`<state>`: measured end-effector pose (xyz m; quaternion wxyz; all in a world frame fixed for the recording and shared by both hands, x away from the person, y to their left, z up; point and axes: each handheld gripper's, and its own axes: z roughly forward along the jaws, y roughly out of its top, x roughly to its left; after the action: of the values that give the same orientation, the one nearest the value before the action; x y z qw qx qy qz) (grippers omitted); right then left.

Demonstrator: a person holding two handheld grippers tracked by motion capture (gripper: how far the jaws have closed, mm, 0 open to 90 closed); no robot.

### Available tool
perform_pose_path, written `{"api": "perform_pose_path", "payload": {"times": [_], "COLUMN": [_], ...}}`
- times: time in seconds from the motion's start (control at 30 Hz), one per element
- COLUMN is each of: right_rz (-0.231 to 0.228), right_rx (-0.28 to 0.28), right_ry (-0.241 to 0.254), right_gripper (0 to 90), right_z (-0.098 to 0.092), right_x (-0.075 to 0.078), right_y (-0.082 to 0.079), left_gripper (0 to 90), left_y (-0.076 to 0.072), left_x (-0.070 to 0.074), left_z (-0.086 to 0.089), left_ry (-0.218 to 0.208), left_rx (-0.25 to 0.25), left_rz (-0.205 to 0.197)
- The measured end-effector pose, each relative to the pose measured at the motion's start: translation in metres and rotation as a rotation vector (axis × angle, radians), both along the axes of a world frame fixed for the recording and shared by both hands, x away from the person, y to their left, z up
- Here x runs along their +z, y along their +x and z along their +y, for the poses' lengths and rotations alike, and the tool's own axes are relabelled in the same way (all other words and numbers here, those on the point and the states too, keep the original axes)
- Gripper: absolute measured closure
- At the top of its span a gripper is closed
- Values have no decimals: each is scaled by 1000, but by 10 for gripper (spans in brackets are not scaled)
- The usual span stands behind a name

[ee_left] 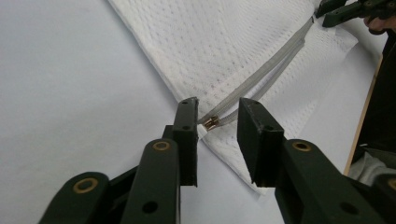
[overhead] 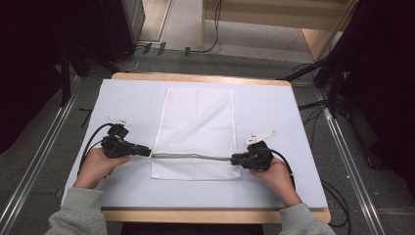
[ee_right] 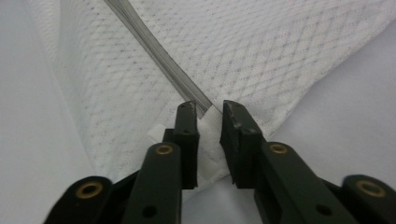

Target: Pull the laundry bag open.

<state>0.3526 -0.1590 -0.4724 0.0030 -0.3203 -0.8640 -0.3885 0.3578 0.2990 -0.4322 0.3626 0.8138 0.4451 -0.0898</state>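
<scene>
Both grippers (jaws parted) flank the mesh bag's [overhead: 198, 132] zipper [overhead: 191, 156].

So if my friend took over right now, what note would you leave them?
Left tool: open, jaws either side of the zipper slider, not pressing it.
Right tool: open, jaws around the bag's corner by the other end of the zipper, not clamped.
White mesh bag: flat on the table, zipper along its near edge.
Done: both tools sit at the zipper's ends.
Left: the zipper gapes a little by the slider; probably re-grip both ends to work it.
</scene>
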Motion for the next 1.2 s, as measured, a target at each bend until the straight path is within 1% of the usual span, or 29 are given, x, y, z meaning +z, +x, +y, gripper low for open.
{"api": "perform_pose_path", "payload": {"times": [0.03,0.1,0.13,0.17,0.2,0.27,0.33,0.37,0.4,0.47,0.53,0.67,0.93,1.1,1.2], "right_rz": [4,-1,-14,-15,-21,-23,-34,-47,-59,-54,-50,-52,-56,-59,-60], "right_rx": [-8,-25,-29,-42,-43,-59,-71,-83,-97,-114,-133,-149,-181,-197,-212], "right_ry": [13,13,15,18,20,32,31,25,20,27,35,52,63,66,67], "right_gripper": [712,673,654,640,631,589,544,507,488,475,460,451,433,426,423], "right_z": [0,0,-1,-1,-2,-3,-5,-5,-6,-7,-9,-11,-18,-24,-28], "right_x": [1,3,3,5,5,7,7,7,7,7,7,8,8,9,10], "right_y": [1,1,2,2,3,3,4,5,6,6,7,8,7,7,6], "left_gripper": [666,633,606,592,590,560,543,516,483,451,408,373,366,366,366], "left_y": [0,0,0,0,0,1,2,2,3,4,4,6,10,13,15], "left_x": [1,2,2,2,2,1,1,0,0,0,0,1,0,0,0], "left_z": [0,0,0,0,1,2,2,3,4,6,7,11,18,19,20], "left_ry": [8,9,16,21,28,37,44,44,43,44,54,58,79,91,108], "left_rx": [-3,1,5,8,11,13,24,35,41,57,76,93,125,135,146], "left_rz": [-20,-35,-46,-50,-57,-62,-73,-78,-80,-87,-98,-121,-142,-152,-162]}}
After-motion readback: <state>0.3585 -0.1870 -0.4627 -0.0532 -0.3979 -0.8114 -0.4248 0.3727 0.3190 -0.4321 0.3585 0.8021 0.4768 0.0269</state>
